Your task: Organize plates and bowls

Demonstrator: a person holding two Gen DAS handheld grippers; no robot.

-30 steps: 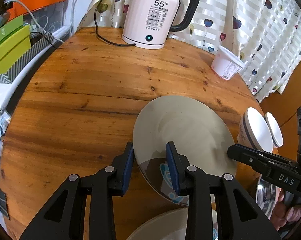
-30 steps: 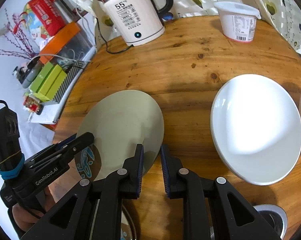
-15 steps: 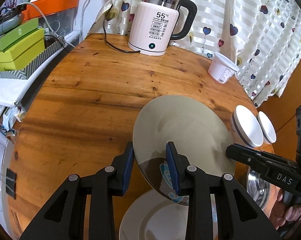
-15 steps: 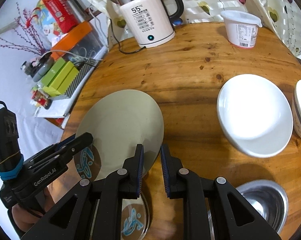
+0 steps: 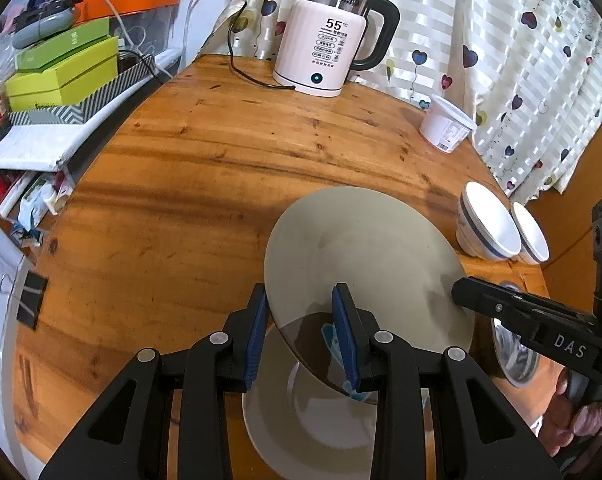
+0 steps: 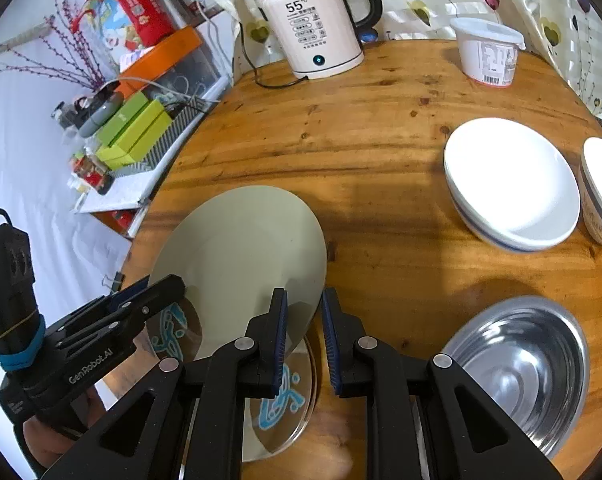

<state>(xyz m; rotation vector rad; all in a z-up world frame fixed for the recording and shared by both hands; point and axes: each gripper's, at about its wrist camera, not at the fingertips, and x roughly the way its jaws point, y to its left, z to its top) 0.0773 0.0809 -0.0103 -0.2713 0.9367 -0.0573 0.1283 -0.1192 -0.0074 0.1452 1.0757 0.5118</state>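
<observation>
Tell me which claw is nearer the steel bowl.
Right. The right claw, gripping the grey plate, sits just beside the steel bowl; the left claw holds the plate's far side.

Right claw [image 6: 304, 322] gripping grey plate [image 6: 241, 256] rim, steel bowl [image 6: 521, 364] beside

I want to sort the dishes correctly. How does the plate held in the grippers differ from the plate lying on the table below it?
The held plate is lifted and tilted; the lower plate lies flat on the table. The held plate's face shows plain grey-green; the lower plate shows a blue pattern. Both are round.
</observation>
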